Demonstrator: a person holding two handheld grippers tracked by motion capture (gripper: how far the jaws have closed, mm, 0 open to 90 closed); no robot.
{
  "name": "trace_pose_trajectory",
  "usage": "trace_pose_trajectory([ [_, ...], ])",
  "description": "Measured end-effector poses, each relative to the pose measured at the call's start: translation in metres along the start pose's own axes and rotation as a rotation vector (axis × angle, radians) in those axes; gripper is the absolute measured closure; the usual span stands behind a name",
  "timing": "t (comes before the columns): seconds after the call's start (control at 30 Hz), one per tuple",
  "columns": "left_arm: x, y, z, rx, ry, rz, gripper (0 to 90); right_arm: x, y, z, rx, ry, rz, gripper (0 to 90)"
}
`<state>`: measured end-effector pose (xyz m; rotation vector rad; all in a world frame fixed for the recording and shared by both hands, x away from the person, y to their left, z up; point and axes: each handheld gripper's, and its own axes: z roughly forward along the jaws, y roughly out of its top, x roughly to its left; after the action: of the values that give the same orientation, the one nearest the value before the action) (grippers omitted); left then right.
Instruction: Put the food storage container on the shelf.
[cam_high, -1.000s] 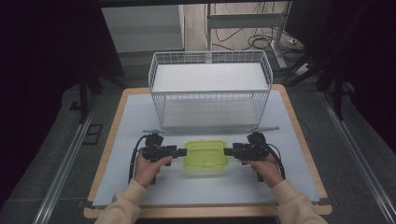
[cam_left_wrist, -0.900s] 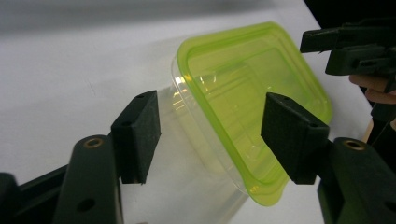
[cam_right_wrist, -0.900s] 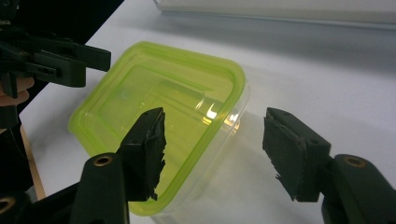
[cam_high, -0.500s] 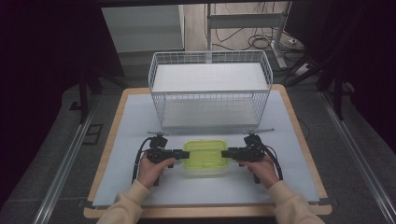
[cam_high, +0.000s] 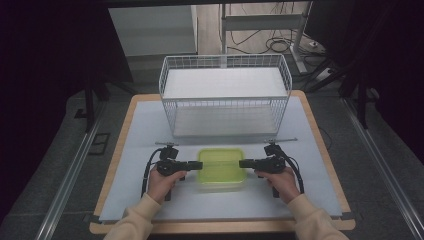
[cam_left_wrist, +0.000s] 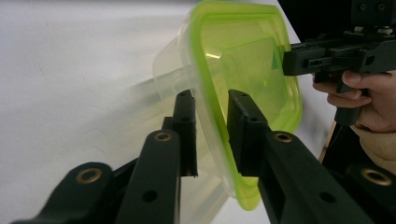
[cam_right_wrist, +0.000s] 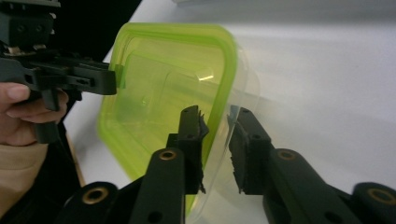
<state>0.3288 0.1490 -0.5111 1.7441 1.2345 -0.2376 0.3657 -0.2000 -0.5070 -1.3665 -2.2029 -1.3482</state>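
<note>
- A clear plastic box with a lime-green lid (cam_high: 221, 167) sits flat on the white-covered bench (cam_high: 150, 125), near the person's edge and midway between the two hands.
- The lid is on the box, seated all round as far as can be seen.
- The left tongs (cam_high: 199, 164) lie level at the box's left end. In the left gripper view (cam_left_wrist: 211, 122) their jaws straddle the lid's rim, one above and one below, and have just been closing on it; a sliver of space seems to remain at one pad, so I cannot tell if they pinch it yet.
- The right tongs (cam_high: 242, 163) mirror them at the right end. In the right gripper view (cam_right_wrist: 215, 126) their jaws sit on either side of the rim and have just been closing too, and look to be pressing on it.
- Each hand, in a cream sleeve, holds its tool steady beside the box.
- Behind the box, farther up the bench, stands a white wire basket (cam_high: 225, 95), well apart from it, with a thin rod (cam_high: 280, 140) lying along its front.
- My reading: the two-sided grip is nearly made. The lift has not begun, and carrying the box, likely toward the basket, is still to do.
</note>
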Motion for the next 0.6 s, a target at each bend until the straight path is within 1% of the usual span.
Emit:
trace_pose_trajectory([
  [0.07, -0.001, 0.0, -0.001, -0.005, 0.004, 0.004, 77.3, 0.001, 0.0, -0.002, -0.002, 0.002, -0.003, 77.4],
  [0.13, -0.003, 0.0, -0.003, -0.015, 0.016, 0.013, 80.6, 0.006, 0.0, -0.006, -0.015, 0.009, -0.007, 80.9],
  [0.2, -0.005, -0.001, -0.004, -0.013, 0.026, 0.031, 80.6, 0.008, 0.0, -0.007, -0.022, 0.009, -0.013, 80.9],
  [0.27, -0.007, -0.001, -0.006, -0.017, 0.018, 0.032, 80.6, 0.01, 0.0, -0.008, -0.026, 0.0, -0.031, 80.9],
  [0.33, -0.008, -0.001, -0.008, -0.023, 0.013, 0.033, 80.5, 0.012, 0.001, -0.011, -0.035, 0.013, -0.029, 81.0],
  [0.5, -0.012, 0.0, -0.012, -0.037, 0.012, 0.049, 80.5, 0.015, 0.002, -0.014, -0.05, 0.019, -0.04, 81.0],
  [0.6, -0.014, 0.0, -0.014, -0.045, 0.004, 0.049, 80.5, 0.017, 0.003, -0.017, -0.067, 0.03, -0.043, 81.0],
])
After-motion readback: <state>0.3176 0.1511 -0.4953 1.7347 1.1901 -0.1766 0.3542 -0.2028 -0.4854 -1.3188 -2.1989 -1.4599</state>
